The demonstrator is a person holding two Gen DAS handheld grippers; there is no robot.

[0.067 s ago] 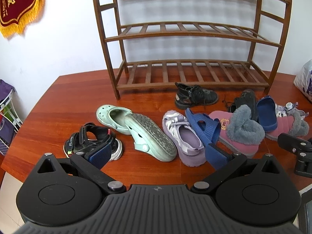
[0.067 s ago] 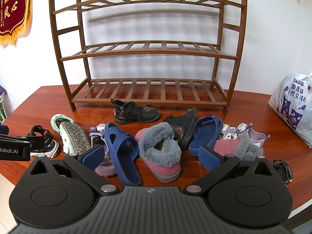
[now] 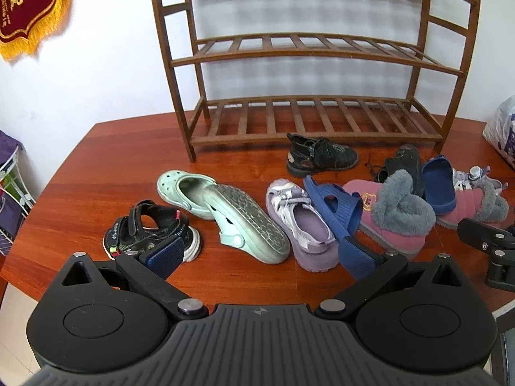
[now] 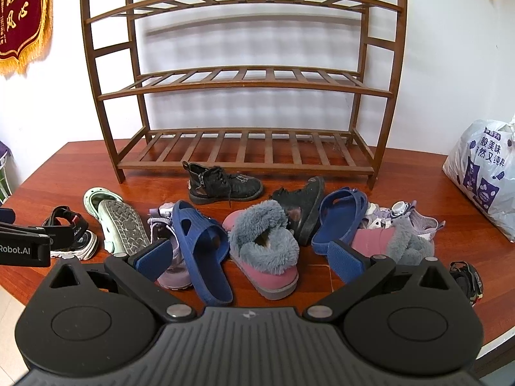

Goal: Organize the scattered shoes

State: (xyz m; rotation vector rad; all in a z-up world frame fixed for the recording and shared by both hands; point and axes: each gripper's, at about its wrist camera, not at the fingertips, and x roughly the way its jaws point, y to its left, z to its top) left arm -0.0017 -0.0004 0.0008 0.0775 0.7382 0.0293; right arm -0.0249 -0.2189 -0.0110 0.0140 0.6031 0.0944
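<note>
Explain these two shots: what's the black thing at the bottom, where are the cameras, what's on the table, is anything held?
There is no robot arm: a person holds a two-finger gripper in each hand, each with a fisheye camera looking forward along its fingers. The black shape at the bottom is the gripper's own body. One picture is from the left gripper, the other from the right gripper. Both are open, with blue pads, and hold nothing. On the red-brown table stands a wooden shoe rack with bare shelves. In front of it lie scattered shoes: mint clogs, a blue slide, a pink furry slipper, a black boot. A plastic bag sits at the right.
</note>
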